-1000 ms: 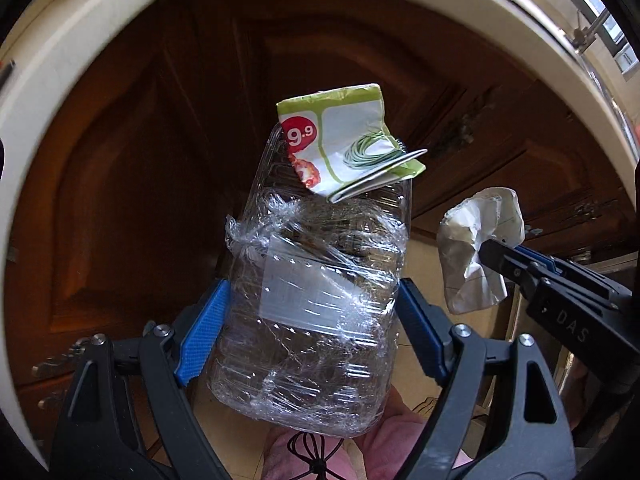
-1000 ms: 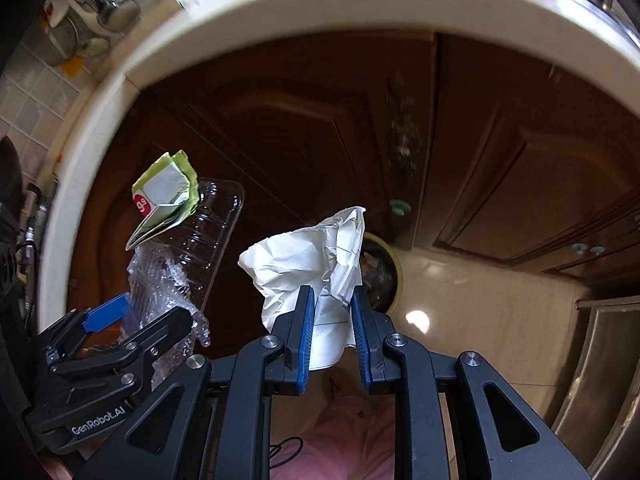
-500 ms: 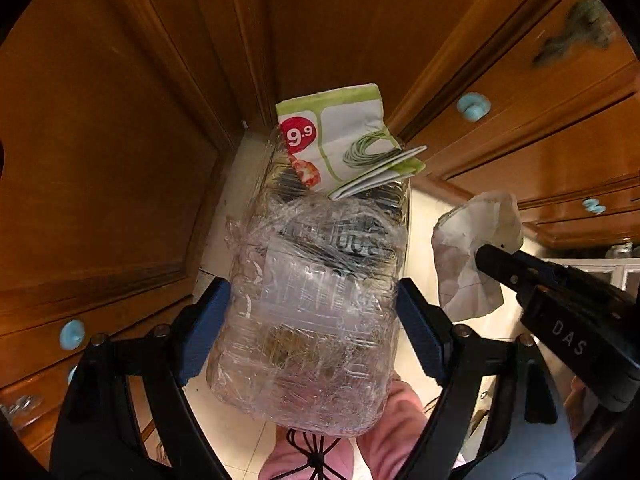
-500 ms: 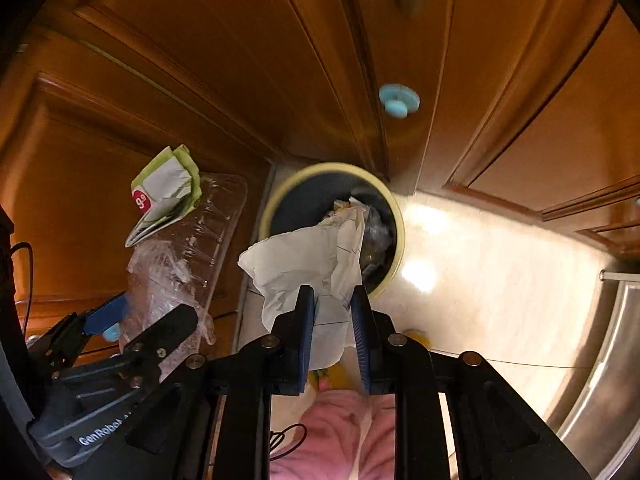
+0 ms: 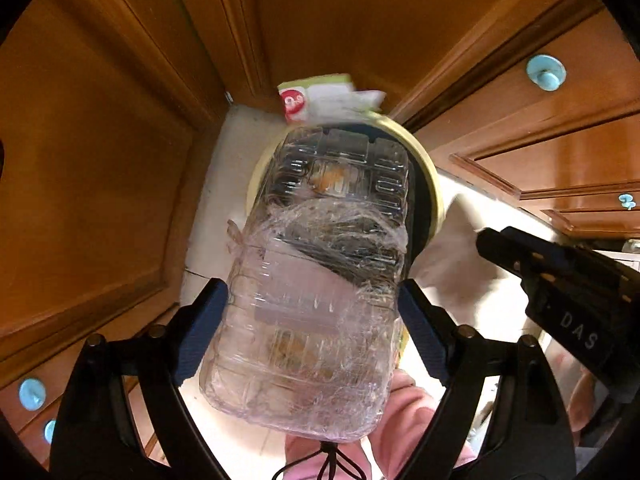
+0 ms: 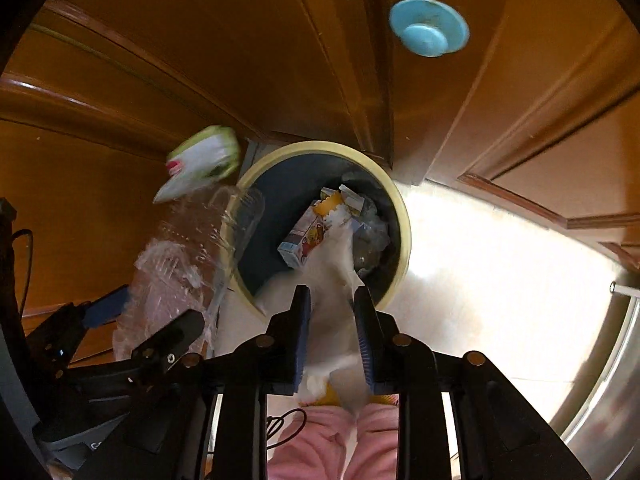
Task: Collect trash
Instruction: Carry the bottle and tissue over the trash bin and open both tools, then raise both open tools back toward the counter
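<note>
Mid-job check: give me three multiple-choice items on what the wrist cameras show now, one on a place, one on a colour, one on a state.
1. The white paper is: A) over the bin mouth B) on the floor C) on a cabinet shelf.
2. The bin's rim is: A) blue B) pale yellow C) red.
3. The clear container is: A) lying in the bin B) on the floor C) gripped in the left claw.

A: the paper sits between the right claw and its opening jaws, above the bin.
B: the rim shows yellow.
C: both pads press its sides.
</note>
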### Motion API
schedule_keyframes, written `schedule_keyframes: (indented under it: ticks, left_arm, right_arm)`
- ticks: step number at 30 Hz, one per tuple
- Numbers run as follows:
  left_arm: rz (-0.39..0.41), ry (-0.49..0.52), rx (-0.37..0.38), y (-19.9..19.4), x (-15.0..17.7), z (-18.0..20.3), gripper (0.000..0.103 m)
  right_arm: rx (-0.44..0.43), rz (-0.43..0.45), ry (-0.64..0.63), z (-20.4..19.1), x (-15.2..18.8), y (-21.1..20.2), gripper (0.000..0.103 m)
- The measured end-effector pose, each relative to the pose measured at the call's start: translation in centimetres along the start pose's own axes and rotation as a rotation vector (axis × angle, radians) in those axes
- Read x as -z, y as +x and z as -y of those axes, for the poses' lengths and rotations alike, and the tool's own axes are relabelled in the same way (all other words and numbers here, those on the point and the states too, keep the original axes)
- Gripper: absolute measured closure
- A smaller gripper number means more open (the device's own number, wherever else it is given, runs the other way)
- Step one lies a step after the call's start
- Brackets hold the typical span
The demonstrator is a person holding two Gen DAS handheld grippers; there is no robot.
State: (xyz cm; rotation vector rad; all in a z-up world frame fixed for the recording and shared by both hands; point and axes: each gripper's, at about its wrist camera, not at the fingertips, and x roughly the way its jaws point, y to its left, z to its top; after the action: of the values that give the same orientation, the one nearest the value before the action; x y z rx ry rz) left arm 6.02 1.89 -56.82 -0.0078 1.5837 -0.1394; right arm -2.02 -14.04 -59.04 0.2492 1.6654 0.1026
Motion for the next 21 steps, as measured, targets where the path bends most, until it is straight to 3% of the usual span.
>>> schedule_keyframes:
  ticks: [4, 10, 16, 21]
  left_arm:
    - [-0.061, -0.013, 0.028, 2.1, -0.5, -1.6, 0.018]
    - [-0.122, -0.088, 0.09, 4.7, -0.7, -4.5, 0.018]
    - [-0.132, -0.045, 0.092, 6.0, -0.3, -5.4, 0.017]
    - [-0.119, -0.05, 0.09, 6.6, 0.4, -5.7, 0.001]
  right_arm:
    - [0.006, 0.018, -0.001, -0.1, -0.8, 0.9, 0.044]
    - [0.019, 0.02, 0.018, 0.1, -1.7, 2.2, 0.042]
    - [0.017, -0.009, 0.032, -0.5, -1.0, 3.9, 0.042]
    - [0.011, -0.016, 0.038, -0.9, -0.4, 4.9, 0.042]
